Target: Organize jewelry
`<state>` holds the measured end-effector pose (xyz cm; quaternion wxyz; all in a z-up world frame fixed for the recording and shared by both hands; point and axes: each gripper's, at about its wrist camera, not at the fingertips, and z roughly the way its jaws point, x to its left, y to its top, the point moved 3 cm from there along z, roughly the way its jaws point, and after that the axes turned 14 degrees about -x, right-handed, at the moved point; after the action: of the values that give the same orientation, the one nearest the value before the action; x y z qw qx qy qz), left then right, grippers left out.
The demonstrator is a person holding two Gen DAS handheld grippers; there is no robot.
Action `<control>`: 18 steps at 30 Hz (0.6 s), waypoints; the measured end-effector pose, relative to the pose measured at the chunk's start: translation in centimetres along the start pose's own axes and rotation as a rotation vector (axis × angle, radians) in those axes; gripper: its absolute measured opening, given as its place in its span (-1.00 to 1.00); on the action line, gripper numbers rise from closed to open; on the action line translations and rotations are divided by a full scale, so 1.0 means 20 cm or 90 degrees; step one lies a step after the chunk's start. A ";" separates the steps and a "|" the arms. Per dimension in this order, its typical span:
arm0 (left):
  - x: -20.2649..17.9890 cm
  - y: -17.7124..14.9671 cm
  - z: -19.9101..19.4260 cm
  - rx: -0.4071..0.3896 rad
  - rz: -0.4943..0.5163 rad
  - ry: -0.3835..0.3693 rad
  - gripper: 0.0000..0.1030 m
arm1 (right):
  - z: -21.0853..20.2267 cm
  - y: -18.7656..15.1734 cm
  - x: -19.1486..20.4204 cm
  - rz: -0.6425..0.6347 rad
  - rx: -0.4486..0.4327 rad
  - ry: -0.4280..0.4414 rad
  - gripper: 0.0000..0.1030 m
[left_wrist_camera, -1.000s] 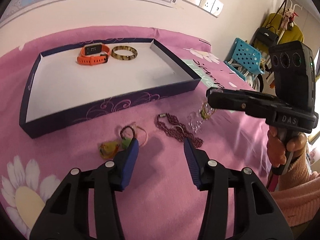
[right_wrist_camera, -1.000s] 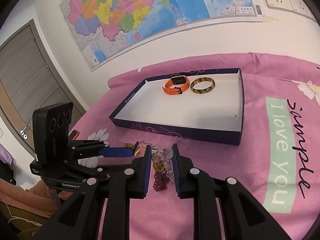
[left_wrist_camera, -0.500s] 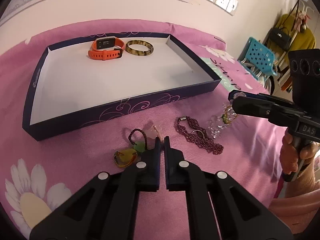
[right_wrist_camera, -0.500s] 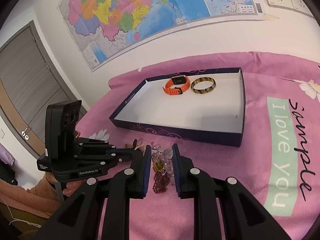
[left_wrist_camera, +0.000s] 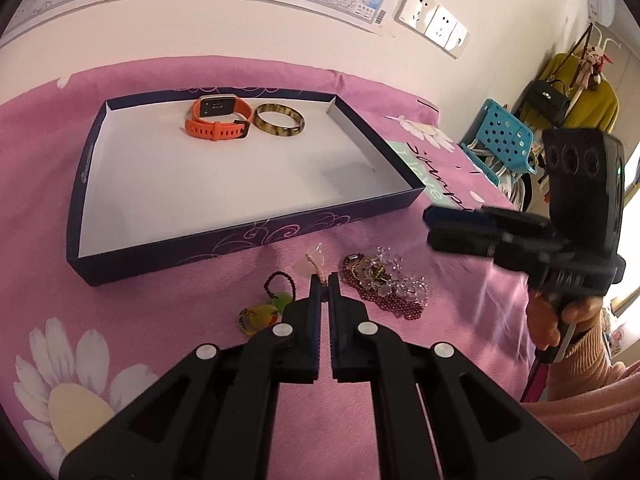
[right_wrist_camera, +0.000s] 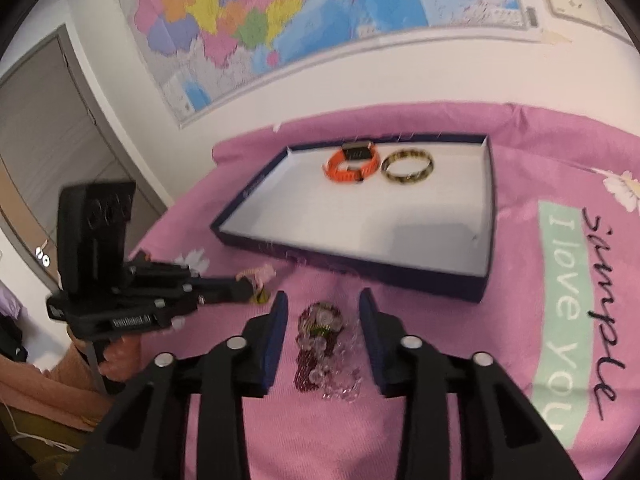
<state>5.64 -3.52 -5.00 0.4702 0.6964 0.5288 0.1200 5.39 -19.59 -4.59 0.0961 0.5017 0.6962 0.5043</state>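
Note:
A dark blue tray (left_wrist_camera: 224, 240) (right_wrist_camera: 360, 270) lies on the pink cloth and holds an orange watch (left_wrist_camera: 218, 120) (right_wrist_camera: 352, 162) and a brown bangle (left_wrist_camera: 280, 126) (right_wrist_camera: 407, 166). My left gripper (left_wrist_camera: 325, 280) (right_wrist_camera: 250, 290) is shut on a pale pink bead bracelet (left_wrist_camera: 316, 262) (right_wrist_camera: 258, 272) and holds it just above the cloth. My right gripper (right_wrist_camera: 322, 300) (left_wrist_camera: 430, 224) is open above a clear crystal bracelet (left_wrist_camera: 394, 280) (right_wrist_camera: 332, 344) lying on a maroon bead chain (left_wrist_camera: 384, 300) (right_wrist_camera: 306, 368).
A yellow-green pendant on a dark cord (left_wrist_camera: 264, 312) lies left of my left gripper. A blue plastic basket (left_wrist_camera: 504, 140) and hanging bags (left_wrist_camera: 560, 96) stand at the right. A wall with a map (right_wrist_camera: 280, 12) is behind the bed.
My right gripper opened and let the crystal bracelet fall onto the maroon chain. My left gripper shut a second ago and now holds the pink bracelet slightly raised.

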 end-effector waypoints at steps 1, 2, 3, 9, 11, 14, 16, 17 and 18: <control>0.01 0.00 0.00 0.000 -0.003 0.000 -0.93 | 0.02 -0.01 0.01 -0.005 0.008 -0.002 -0.30; 0.01 -0.01 0.00 0.001 -0.005 0.000 -0.93 | 0.04 -0.03 0.01 -0.014 0.017 -0.006 -0.29; 0.01 -0.01 0.00 0.001 -0.006 0.000 -0.93 | 0.06 -0.04 0.02 -0.026 0.026 -0.015 -0.28; 0.01 -0.01 -0.02 -0.002 -0.009 -0.001 -0.93 | 0.09 -0.10 0.04 -0.067 0.055 -0.051 -0.43; 0.02 -0.01 -0.03 -0.002 -0.012 -0.003 -0.93 | 0.09 -0.11 0.04 -0.077 0.057 -0.055 -0.54; 0.02 -0.02 -0.02 -0.001 -0.015 -0.007 -0.93 | 0.10 -0.13 0.07 -0.096 0.069 -0.051 -0.54; 0.02 -0.02 -0.01 0.001 -0.014 -0.008 -0.93 | 0.12 -0.14 0.09 -0.117 0.080 -0.055 -0.51; 0.01 -0.02 -0.01 0.002 -0.014 -0.009 -0.93 | 0.12 -0.14 0.09 -0.126 0.082 -0.057 -0.51; 0.01 -0.03 -0.01 0.002 -0.014 -0.009 -0.93 | 0.13 -0.14 0.10 -0.134 0.081 -0.058 -0.54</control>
<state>5.31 -3.17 -5.39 0.4741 0.6922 0.5331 0.1089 4.33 -16.46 -7.35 0.1483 0.4534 0.7706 0.4225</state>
